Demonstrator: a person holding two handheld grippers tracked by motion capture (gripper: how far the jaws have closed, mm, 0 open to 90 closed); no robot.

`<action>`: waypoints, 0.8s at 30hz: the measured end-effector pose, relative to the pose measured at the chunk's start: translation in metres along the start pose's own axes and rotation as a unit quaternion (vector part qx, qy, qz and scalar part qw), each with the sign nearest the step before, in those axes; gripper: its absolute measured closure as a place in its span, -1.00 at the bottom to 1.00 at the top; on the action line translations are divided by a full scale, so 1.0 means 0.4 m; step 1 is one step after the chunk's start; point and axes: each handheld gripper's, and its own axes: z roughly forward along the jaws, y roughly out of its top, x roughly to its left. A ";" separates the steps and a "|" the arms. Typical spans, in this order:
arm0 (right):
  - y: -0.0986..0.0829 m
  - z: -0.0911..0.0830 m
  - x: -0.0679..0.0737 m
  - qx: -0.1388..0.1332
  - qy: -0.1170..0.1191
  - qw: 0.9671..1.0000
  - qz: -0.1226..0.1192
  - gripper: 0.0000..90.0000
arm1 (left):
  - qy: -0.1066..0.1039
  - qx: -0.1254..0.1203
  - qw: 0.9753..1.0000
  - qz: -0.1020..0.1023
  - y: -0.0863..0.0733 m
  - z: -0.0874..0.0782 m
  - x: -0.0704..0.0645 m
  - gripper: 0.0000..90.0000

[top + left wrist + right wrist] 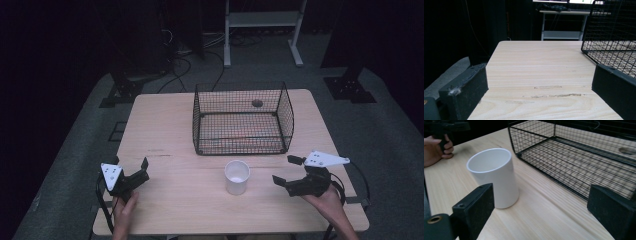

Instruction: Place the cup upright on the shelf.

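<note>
A white cup (236, 176) stands upright and empty on the wooden table (165, 140), just in front of a black wire basket (286, 111). My right gripper (286, 170) is open to the right of the cup, jaws pointing at it with a gap between. In the right gripper view (541, 202) the cup (494, 177) stands close, near the left jaw, and the basket (574, 157) lies beyond. My left gripper (131, 163) is open at the table's front left, well apart from the cup. Its own view (539, 85) has bare wood between the jaws and the basket's corner (614, 37) at the right.
The basket looks empty, and a dark round spot (257, 103) on the table shows through its far wall. A white metal shelf frame (262, 25) and cables stand on the floor behind the table. In the right gripper view the person's other hand (436, 148) grips the far gripper.
</note>
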 end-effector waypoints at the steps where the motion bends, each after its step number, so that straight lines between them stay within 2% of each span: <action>1: 0.003 0.005 0.007 0.002 0.004 1.000 -0.004 -0.85 | 0.000 0.000 1.000 0.000 0.000 0.000 0.000 -1.00; 7: 0.014 0.027 0.035 0.010 0.023 0.999 -0.020 -0.85 | 0.000 0.000 1.000 -0.002 0.000 0.000 0.000 -1.00; 19: 0.027 0.070 0.072 0.022 0.065 0.997 -0.023 -0.85 | 0.000 0.000 1.000 -0.002 0.000 0.000 0.000 -1.00; 24: 0.032 0.092 0.088 0.030 0.074 0.996 -0.031 -0.85 | 0.000 0.000 1.000 -0.002 0.000 0.000 0.001 -1.00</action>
